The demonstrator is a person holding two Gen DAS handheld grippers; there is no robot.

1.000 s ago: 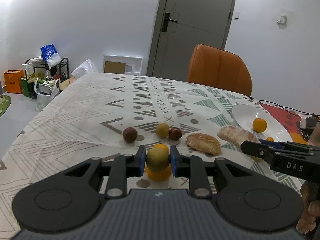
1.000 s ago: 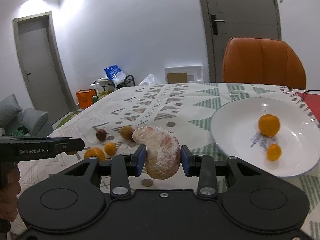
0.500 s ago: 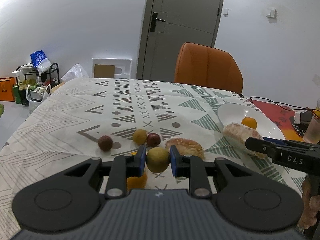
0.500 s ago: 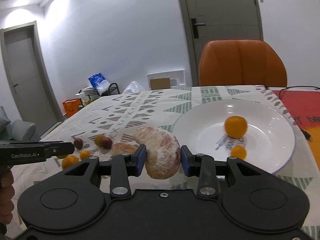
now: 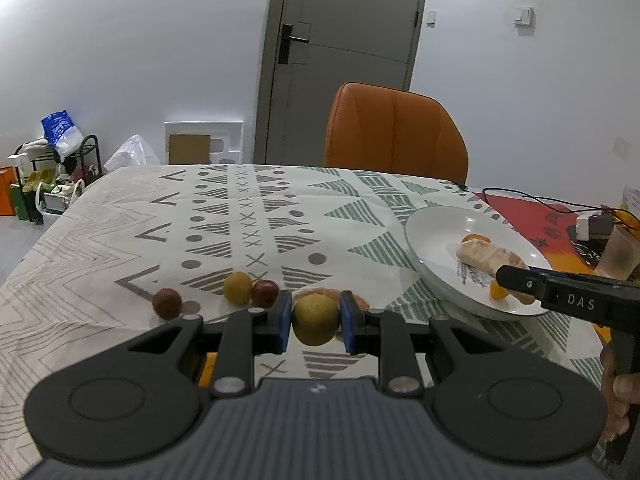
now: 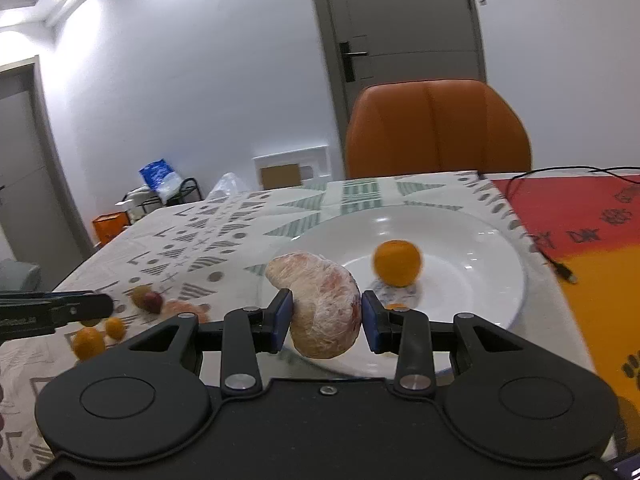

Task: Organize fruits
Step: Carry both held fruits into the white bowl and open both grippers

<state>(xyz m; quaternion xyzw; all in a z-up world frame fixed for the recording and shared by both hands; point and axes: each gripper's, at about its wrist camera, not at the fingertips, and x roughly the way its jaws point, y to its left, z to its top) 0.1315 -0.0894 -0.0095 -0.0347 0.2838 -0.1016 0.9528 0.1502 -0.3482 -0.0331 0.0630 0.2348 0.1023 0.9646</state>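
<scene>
My left gripper (image 5: 315, 321) is shut on a yellow-green round fruit (image 5: 315, 319), held above the patterned tablecloth. My right gripper (image 6: 326, 316) is shut on a peeled pomelo segment (image 6: 322, 304) and holds it over the near rim of the white plate (image 6: 480, 236), which holds an orange (image 6: 397, 262) and a small orange fruit (image 6: 394, 305). In the left wrist view the segment (image 5: 486, 258) hangs over the plate (image 5: 436, 236). On the cloth lie a dark red fruit (image 5: 167, 303), a yellow fruit (image 5: 237, 288), a red fruit (image 5: 265, 293) and another pomelo segment (image 5: 320, 293).
An orange chair (image 5: 394, 132) stands at the table's far side. A black cable (image 6: 556, 262) and a red mat (image 6: 580, 216) lie right of the plate. A cup (image 5: 620, 252) and a charger (image 5: 592, 226) sit at the far right. Two small oranges (image 6: 98, 336) lie near the left gripper.
Both grippers have moved right toward the plate with their fruit. The pomelo segment now hangs over the plate's rim.
</scene>
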